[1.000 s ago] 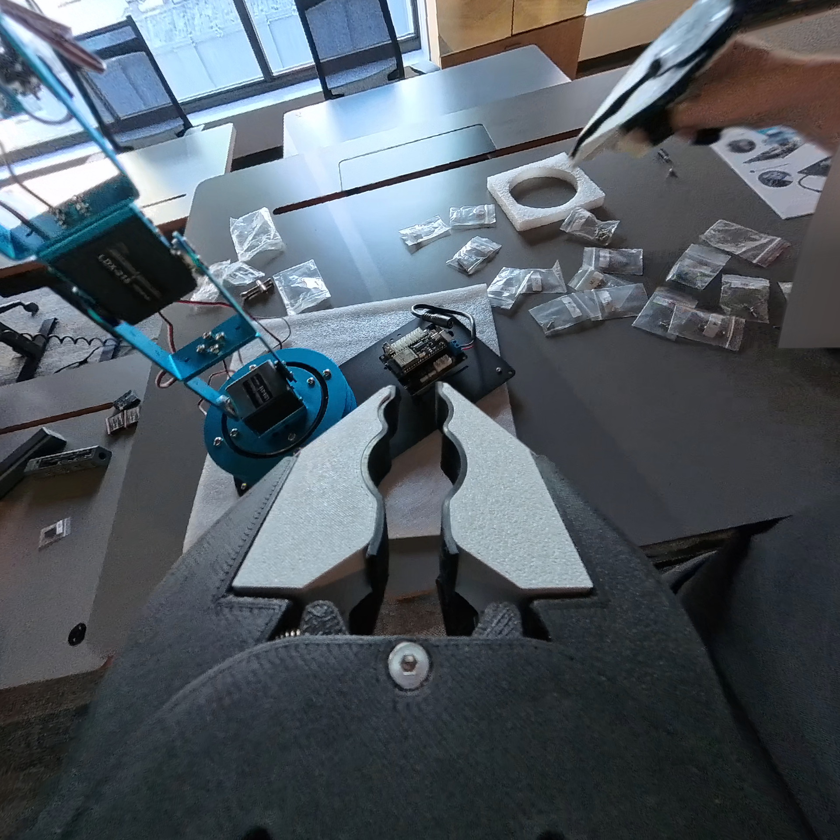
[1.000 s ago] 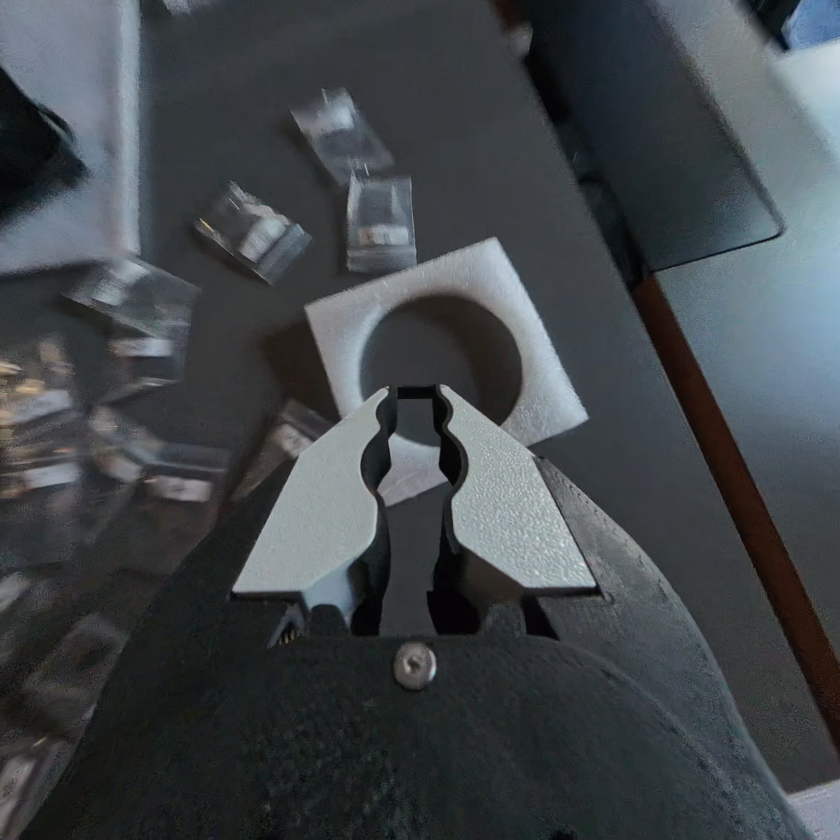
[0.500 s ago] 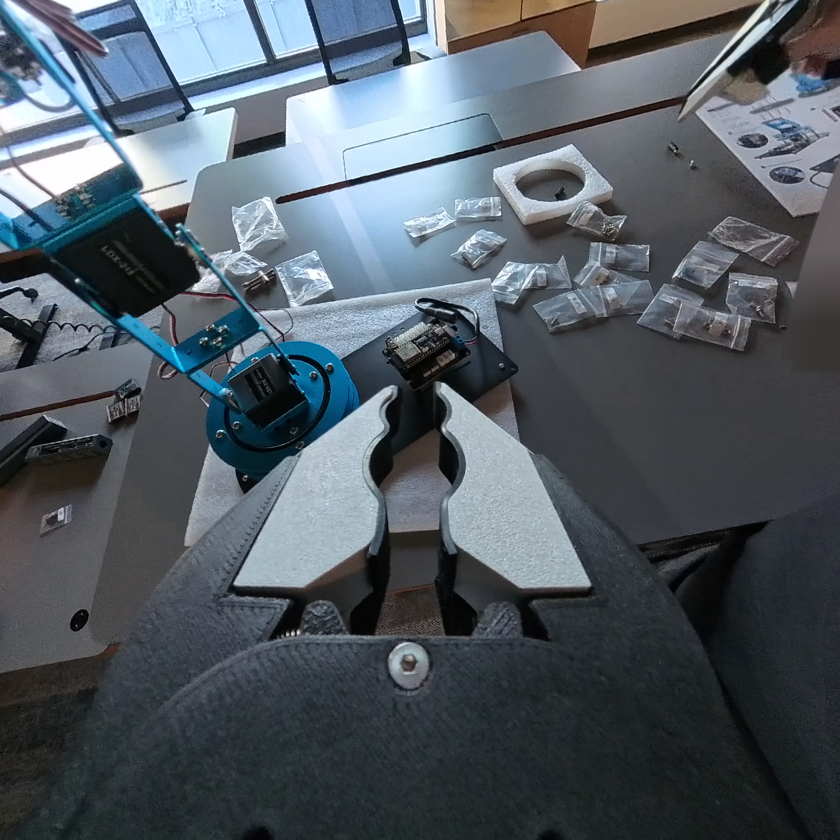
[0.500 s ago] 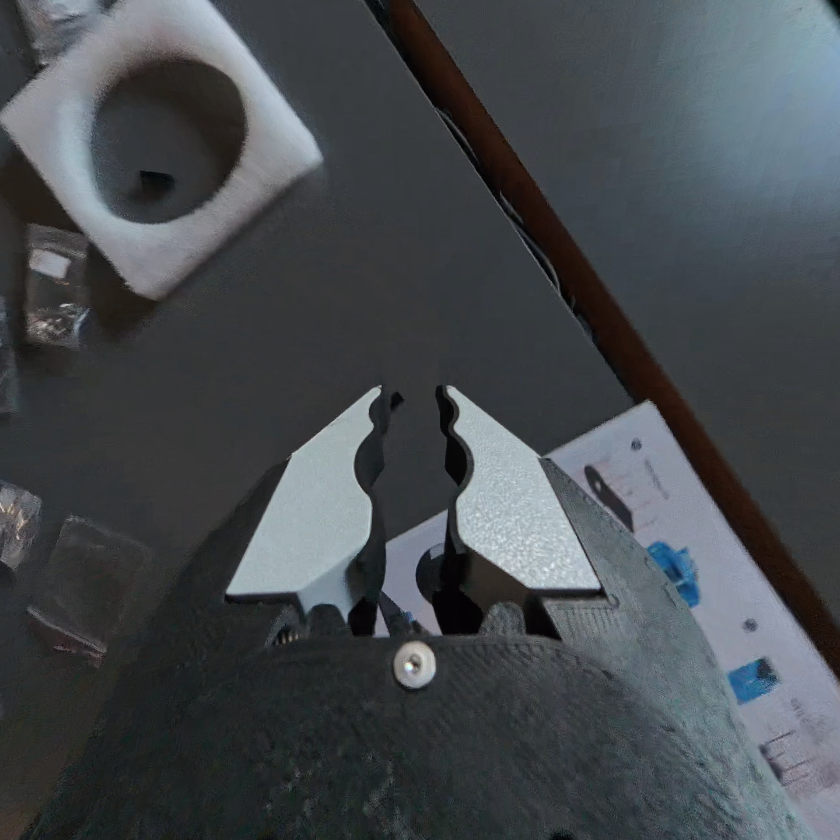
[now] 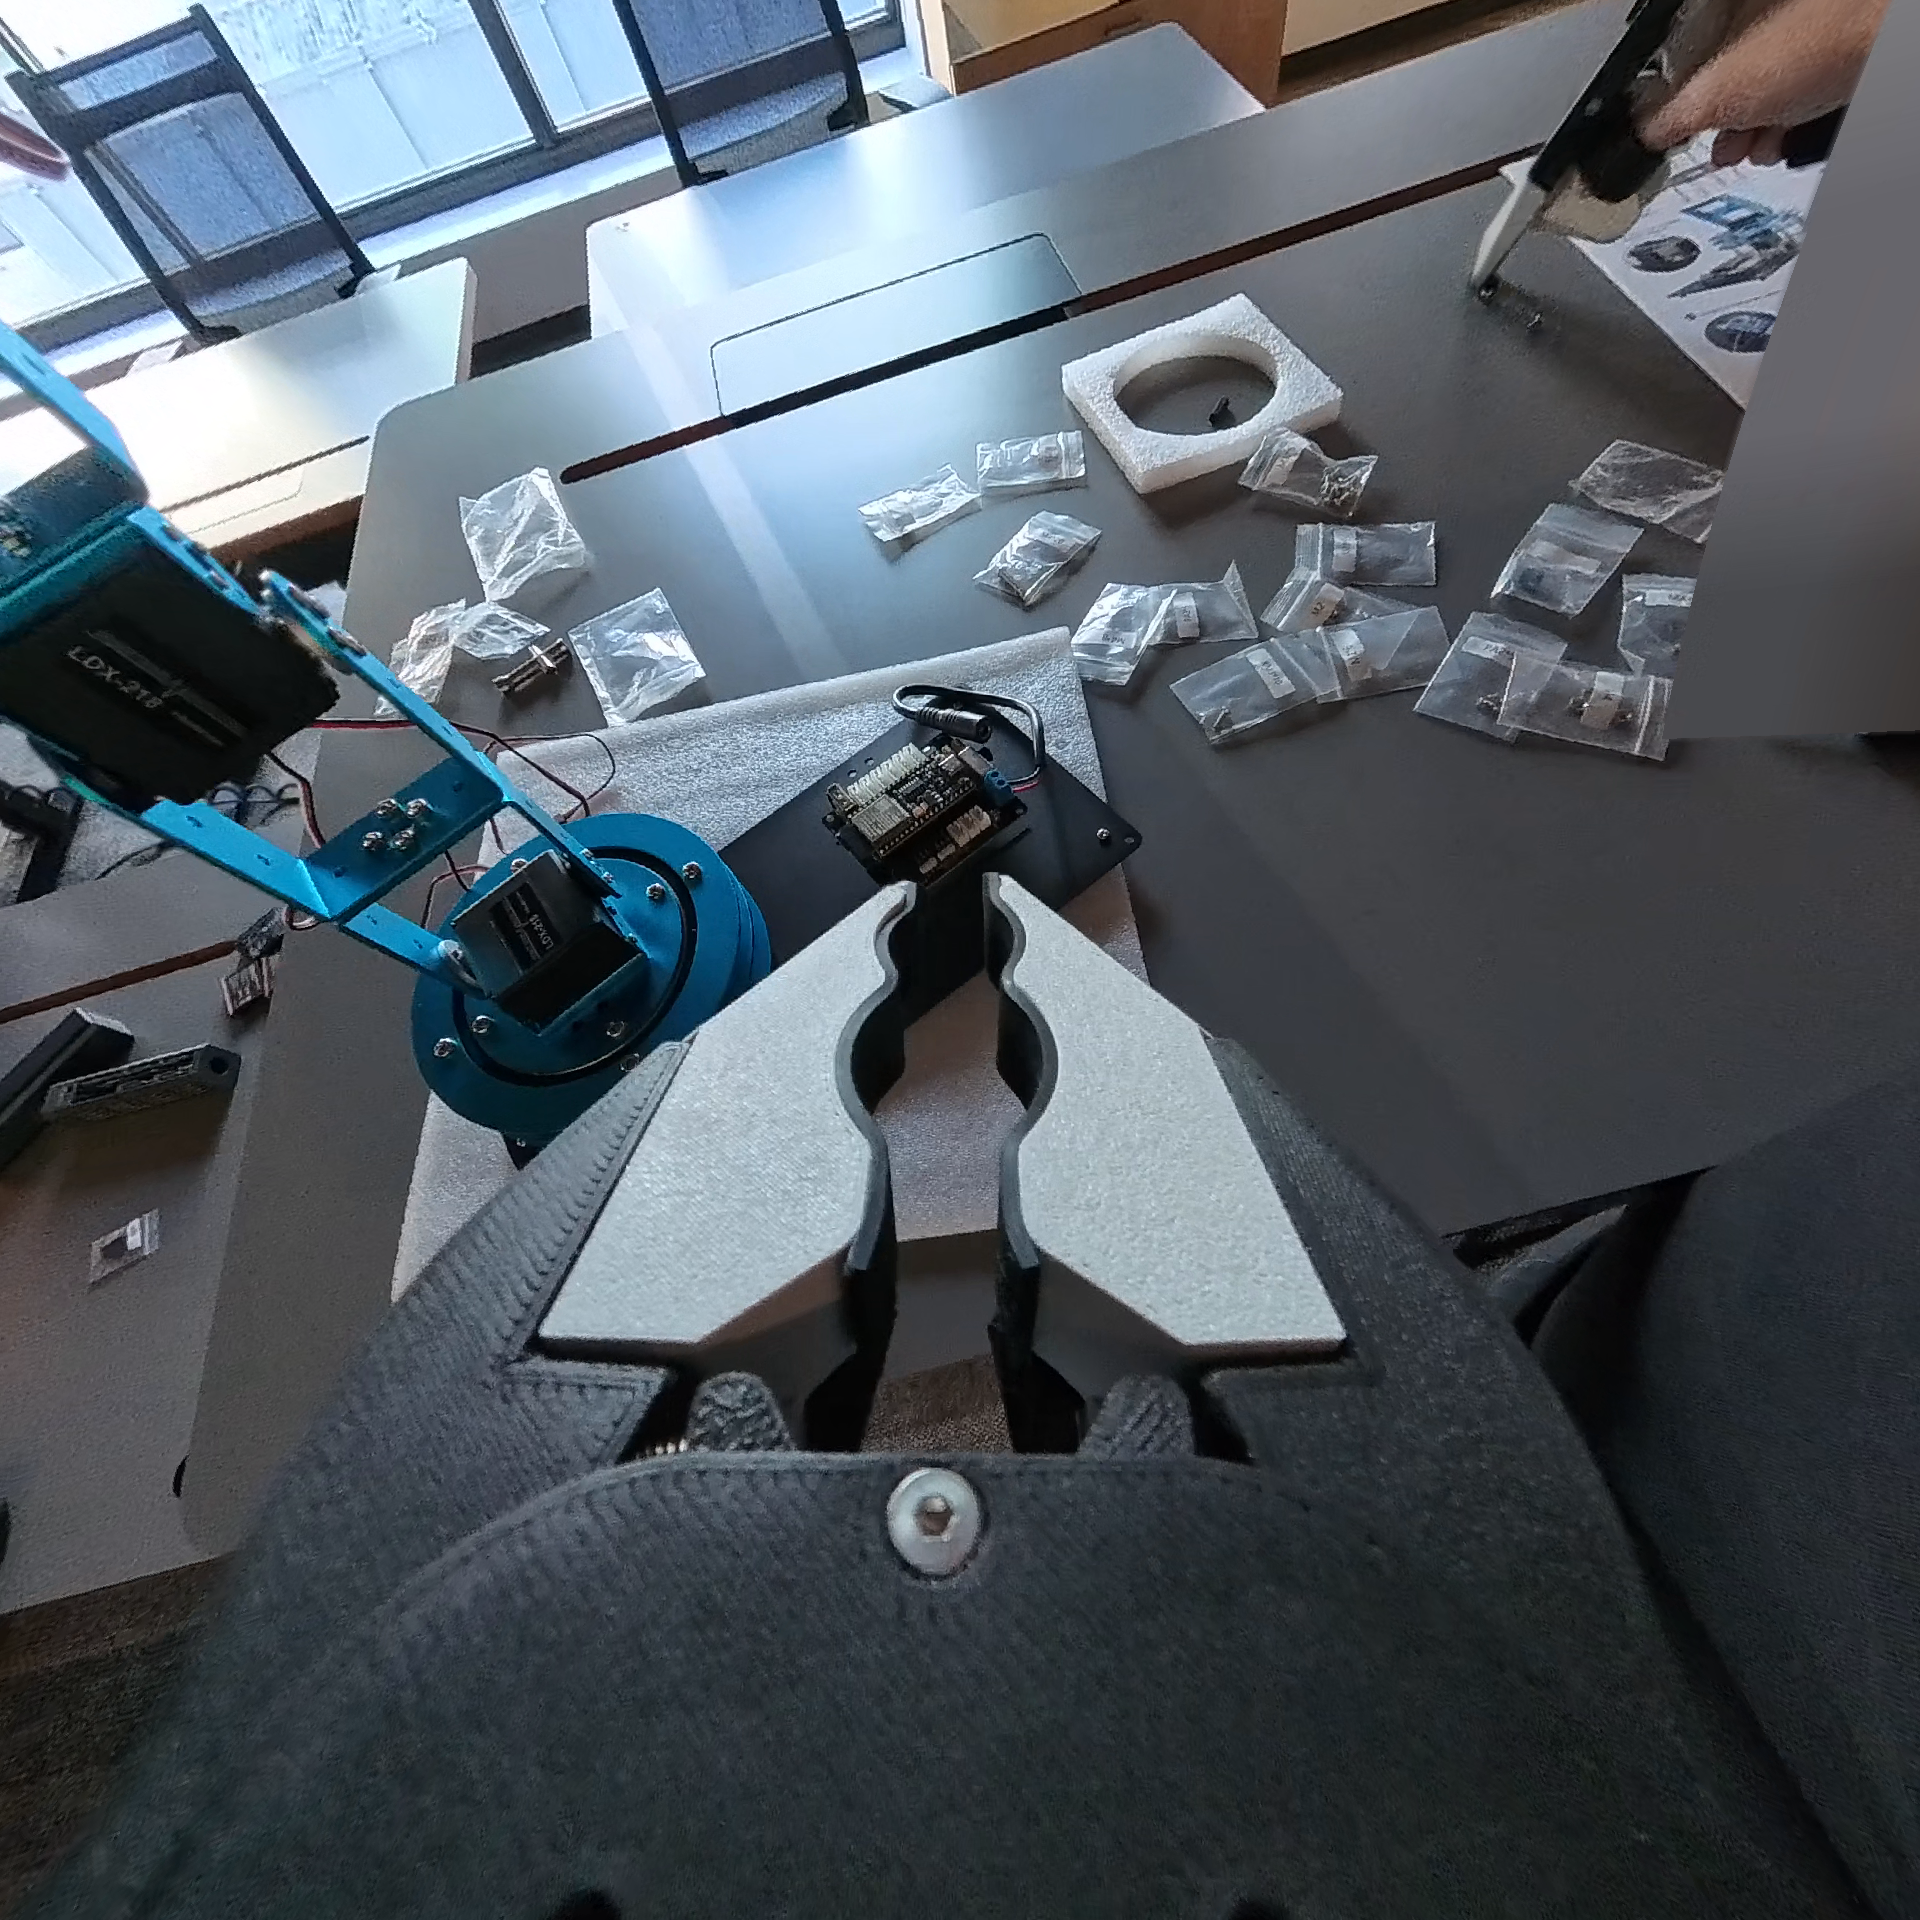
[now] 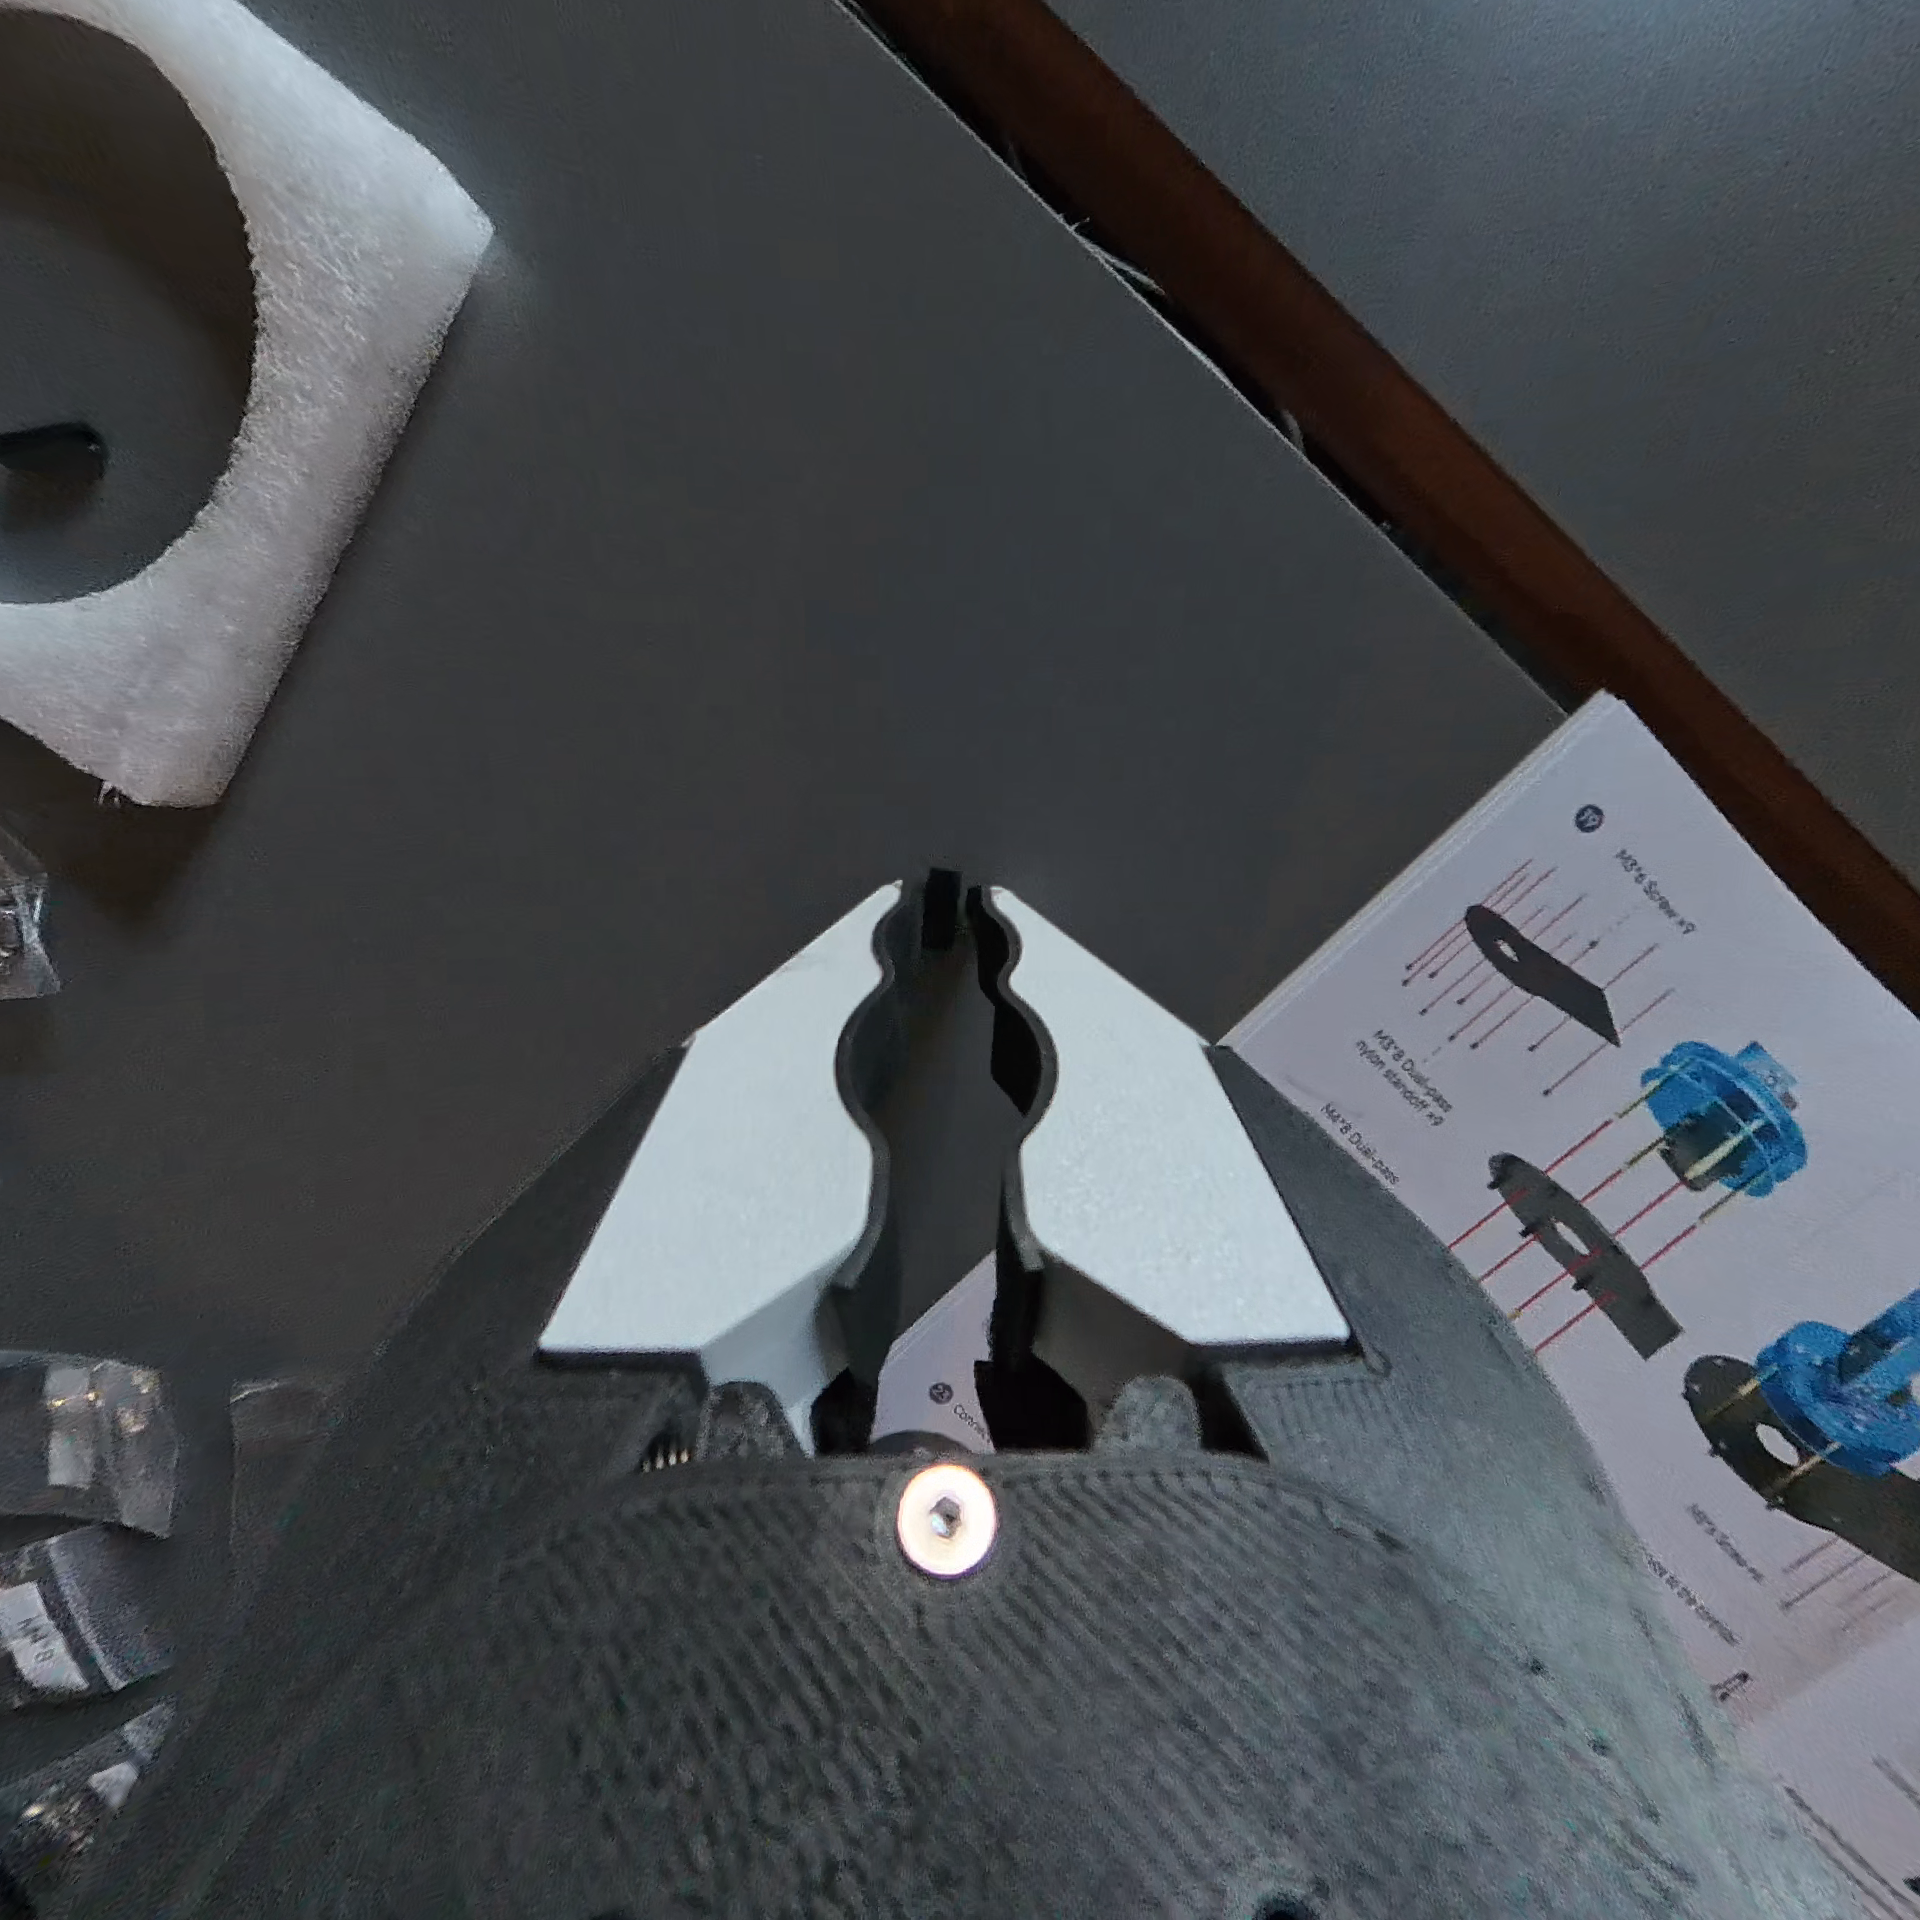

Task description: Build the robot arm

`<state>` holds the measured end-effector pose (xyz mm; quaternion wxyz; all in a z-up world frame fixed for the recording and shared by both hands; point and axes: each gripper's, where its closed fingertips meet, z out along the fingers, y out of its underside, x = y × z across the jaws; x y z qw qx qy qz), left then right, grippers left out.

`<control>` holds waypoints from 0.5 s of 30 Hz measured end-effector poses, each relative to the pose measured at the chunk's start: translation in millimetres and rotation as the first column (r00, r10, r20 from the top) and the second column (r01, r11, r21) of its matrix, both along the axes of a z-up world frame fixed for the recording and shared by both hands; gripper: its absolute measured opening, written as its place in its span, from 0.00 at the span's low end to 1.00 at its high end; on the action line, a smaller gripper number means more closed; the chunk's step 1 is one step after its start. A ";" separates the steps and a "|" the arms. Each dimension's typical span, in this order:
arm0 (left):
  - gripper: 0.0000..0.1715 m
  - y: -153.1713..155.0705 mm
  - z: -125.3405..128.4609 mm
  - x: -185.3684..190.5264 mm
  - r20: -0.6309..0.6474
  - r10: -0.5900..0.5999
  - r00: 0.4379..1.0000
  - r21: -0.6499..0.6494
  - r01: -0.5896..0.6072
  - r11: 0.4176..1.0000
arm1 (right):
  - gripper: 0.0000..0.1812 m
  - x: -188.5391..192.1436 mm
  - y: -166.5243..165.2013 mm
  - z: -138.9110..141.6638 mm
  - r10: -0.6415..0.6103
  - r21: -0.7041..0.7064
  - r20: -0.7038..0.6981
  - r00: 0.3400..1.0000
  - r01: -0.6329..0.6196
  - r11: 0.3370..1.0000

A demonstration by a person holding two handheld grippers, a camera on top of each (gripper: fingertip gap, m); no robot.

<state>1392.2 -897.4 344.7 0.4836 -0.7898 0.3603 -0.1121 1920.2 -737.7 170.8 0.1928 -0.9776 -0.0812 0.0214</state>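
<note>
My right gripper hangs over the dark table beside a printed instruction sheet. Its jaws are nearly together, pinching a small black part at the tips. A white foam square with a round hole lies to its left, with another small black piece inside. In the left wrist view a hand holds the right gripper with its tips at the table by loose screws. My left gripper is open and empty above a grey cloth, near a circuit board.
A blue robot arm stands on a black plate left of my left gripper. Several clear parts bags are scattered across the table. The foam square is at the back. Chairs and other tables stand beyond. Tip to tip, the grippers are about 60 cm apart. My right tips are roughly 12 cm from the white foam square. The left camera catches it too, in the left wrist view.
My right gripper moved from the foam square, where a black piece now lies, over to the instruction sheet. Its jaws narrowed onto a small black part. The left gripper pulled back slightly.
</note>
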 end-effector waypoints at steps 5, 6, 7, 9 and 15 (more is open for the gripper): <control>0.05 -0.9 -0.9 -8.3 0.016 0.019 1.000 0.005 -0.019 1.000 | 0.03 -19.0 13.7 6.3 0.073 0.058 -0.016 0.997 -0.072 0.996; 0.05 -0.7 -1.8 -10.1 0.020 0.024 1.000 0.002 -0.024 1.000 | 0.03 -36.8 21.5 17.9 0.112 0.109 -0.054 0.992 -0.105 0.988; 0.05 -0.4 -2.8 -11.4 0.024 0.028 0.999 -0.001 -0.028 1.000 | 0.03 -63.8 31.1 34.3 0.181 0.179 -0.102 0.978 -0.161 0.971; 0.05 0.8 -4.7 -11.8 0.031 0.028 0.999 -0.009 -0.028 1.000 | 0.03 -118.5 47.4 60.5 0.315 0.266 -0.142 0.938 -0.270 0.925; 0.05 -0.5 -4.6 -7.3 0.035 0.005 0.999 -0.002 -0.005 1.000 | 0.03 -161.7 73.5 12.7 0.437 0.081 -0.067 0.897 -0.431 0.899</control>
